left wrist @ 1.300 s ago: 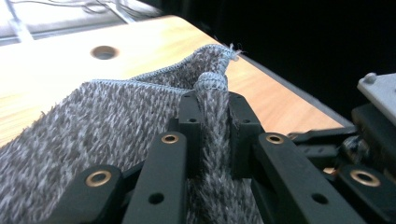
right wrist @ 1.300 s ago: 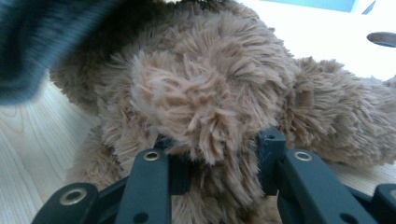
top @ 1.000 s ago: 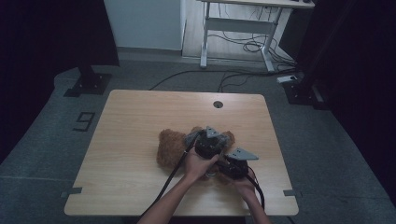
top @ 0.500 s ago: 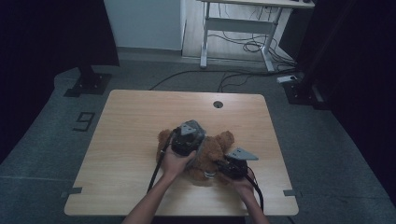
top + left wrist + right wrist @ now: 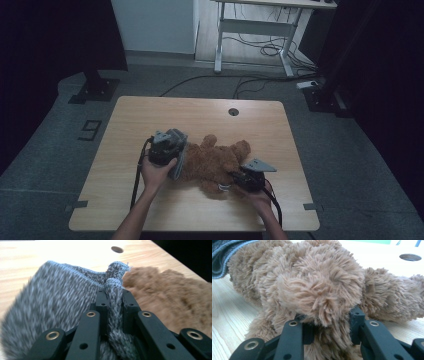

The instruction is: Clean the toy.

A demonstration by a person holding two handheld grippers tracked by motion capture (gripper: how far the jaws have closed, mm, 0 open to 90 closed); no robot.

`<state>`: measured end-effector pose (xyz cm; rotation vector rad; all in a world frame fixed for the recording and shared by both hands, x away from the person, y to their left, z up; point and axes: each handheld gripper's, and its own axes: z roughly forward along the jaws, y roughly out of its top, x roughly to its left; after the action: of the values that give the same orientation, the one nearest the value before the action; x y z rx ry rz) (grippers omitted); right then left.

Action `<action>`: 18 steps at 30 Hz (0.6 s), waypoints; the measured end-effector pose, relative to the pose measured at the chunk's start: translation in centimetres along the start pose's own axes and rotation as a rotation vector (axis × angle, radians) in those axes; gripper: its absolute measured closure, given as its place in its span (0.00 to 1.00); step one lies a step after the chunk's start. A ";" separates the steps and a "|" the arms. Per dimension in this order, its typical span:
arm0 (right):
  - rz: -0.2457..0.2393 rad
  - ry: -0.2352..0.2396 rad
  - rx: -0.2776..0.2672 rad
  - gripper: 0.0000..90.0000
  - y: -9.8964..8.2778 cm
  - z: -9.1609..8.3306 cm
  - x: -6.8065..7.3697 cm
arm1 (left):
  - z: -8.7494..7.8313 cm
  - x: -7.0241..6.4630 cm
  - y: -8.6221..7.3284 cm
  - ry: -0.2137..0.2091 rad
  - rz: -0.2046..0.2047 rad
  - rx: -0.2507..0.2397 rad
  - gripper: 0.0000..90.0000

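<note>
A brown plush teddy bear (image 5: 216, 161) lies across the middle of the wooden table (image 5: 200, 117). My left gripper (image 5: 174, 151) is at the bear's left end, shut on a fold of grey knitted cloth (image 5: 62, 302); the hem runs pinched between the jaws of the left gripper (image 5: 114, 293), with the bear's fur (image 5: 172, 297) just beyond. My right gripper (image 5: 232, 176) is at the bear's front right, shut on a fluffy limb of the bear (image 5: 319, 285), which bulges between the right gripper's (image 5: 329, 315) pads. An edge of the grey cloth (image 5: 222, 255) shows at the top left of the right gripper view.
A round cable hole (image 5: 233, 111) sits near the table's far edge. Beyond the table stand a white desk frame (image 5: 250, 30) with cables on the floor and dark stand bases (image 5: 95, 90) at left and right.
My left gripper has moved to the left across the bear with the grey cloth in it, leaving more brown fur uncovered. The right gripper has stayed where it was.
</note>
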<state>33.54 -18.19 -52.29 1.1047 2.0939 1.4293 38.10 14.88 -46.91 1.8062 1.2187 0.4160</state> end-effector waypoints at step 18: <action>0.016 -0.005 -0.015 0.73 -0.2 0.0 -0.1 | 1.0 4.0 -4.6 -0.029 -0.114 0.134 0.88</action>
<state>33.48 -18.32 -52.50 1.1204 2.0722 1.4453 38.01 18.41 -51.93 1.8372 1.3489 0.2473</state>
